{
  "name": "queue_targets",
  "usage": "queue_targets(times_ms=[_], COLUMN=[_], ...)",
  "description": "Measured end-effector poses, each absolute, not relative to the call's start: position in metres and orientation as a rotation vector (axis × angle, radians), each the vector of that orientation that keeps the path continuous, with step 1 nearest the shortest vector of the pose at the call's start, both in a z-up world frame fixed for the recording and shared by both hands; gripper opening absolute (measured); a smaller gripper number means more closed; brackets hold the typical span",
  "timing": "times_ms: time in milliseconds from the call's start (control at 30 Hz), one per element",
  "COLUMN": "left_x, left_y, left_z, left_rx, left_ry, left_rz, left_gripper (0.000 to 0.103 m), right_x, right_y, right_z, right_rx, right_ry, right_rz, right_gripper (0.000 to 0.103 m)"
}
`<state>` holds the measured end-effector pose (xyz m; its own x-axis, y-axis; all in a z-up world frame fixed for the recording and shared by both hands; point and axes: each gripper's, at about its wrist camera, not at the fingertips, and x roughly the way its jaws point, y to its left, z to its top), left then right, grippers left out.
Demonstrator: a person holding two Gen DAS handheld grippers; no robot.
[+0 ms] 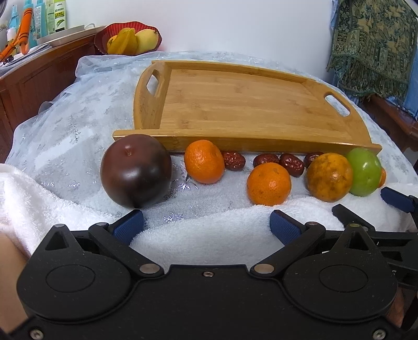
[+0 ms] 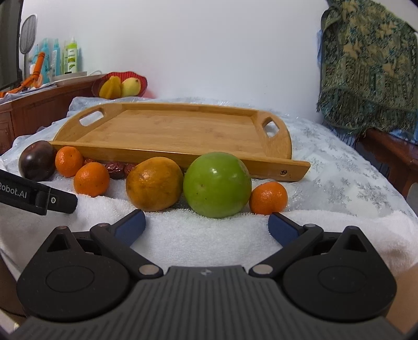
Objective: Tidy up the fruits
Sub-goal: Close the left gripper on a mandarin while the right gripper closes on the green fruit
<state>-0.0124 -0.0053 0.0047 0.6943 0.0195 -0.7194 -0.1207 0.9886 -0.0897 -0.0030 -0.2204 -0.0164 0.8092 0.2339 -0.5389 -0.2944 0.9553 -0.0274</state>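
Evidently green apple (image 2: pixel 216 184), smooth, firm, weighty, sits before tray's (image 2: pixel 167 154) front edge; grip its widest girth. Left gripper (image 1: pixel 206 222) and right gripper (image 2: pixel 206 222) jaws wide, empty.

On my feeds a white terry towel (image 2: pixel 198 235) lies across the near edge of the desk, over a sheer white cloth with silvery snowflake print (image 1: pixel 78 125) that covers the rest of the top. Far left, I see a brown wooden sideboard (image 1: pixel 34 78) carrying a row of bottles (image 1: pixel 44 15), teal and green-labelled, with an orange-handled tool (image 1: pixel 24 28) lying beside them and a metal dish (image 1: pixel 65 35) close by. At the right, a green and gold patterned throw with a fringe (image 2: pixel 365 73) hangs down over dark wooden furniture (image 2: pixel 392 151). Behind everything stands a plain white wall (image 2: pixel 196 47).
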Motion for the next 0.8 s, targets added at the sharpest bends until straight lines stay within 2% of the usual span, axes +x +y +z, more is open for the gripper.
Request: queue_targets(times_ms=[67,133,167,267,400,600,667,800], left_x=[-0.016,-0.02,-0.022,-0.027,-0.028,-0.024,-0.021,-0.016], left_y=[-0.006,-0.007,-0.008,-0.013,-0.026,-0.042,-0.043,-0.043], left_z=[0.009,0.013,0.016,0.023,0.029,0.027,0.025,0.022], left_rx=[-0.14,-0.132,-0.121,-0.084,-0.041,-0.007,-0.011,-0.024], left_ry=[0.788,0.766,0.751,0.715,0.685,0.673,0.688,0.705], left_rz=[0.074,0.062,0.053,0.023,-0.029,-0.065,-0.068,-0.065], left_gripper=[0.095,0.086,0.079,0.067,0.061,0.057,0.045,0.041], right_x=[-0.006,-0.01,-0.012,-0.017,-0.02,-0.012,-0.011,-0.009], right_y=[-0.225,-0.225,-0.224,-0.222,-0.218,-0.22,-0.217,-0.209], right_z=[-0.015,-0.014,-0.014,-0.012,-0.011,-0.011,-0.011,-0.013], right_rx=[-0.085,-0.097,-0.112,-0.138,-0.172,-0.165,-0.192,-0.235], right_ry=[0.552,0.537,0.524,0.484,0.457,0.449,0.44,0.429], right_rz=[0.285,0.268,0.255,0.241,0.23,0.224,0.23,0.23], right_gripper=[0.103,0.097,0.093,0.079,0.066,0.068,0.068,0.069])
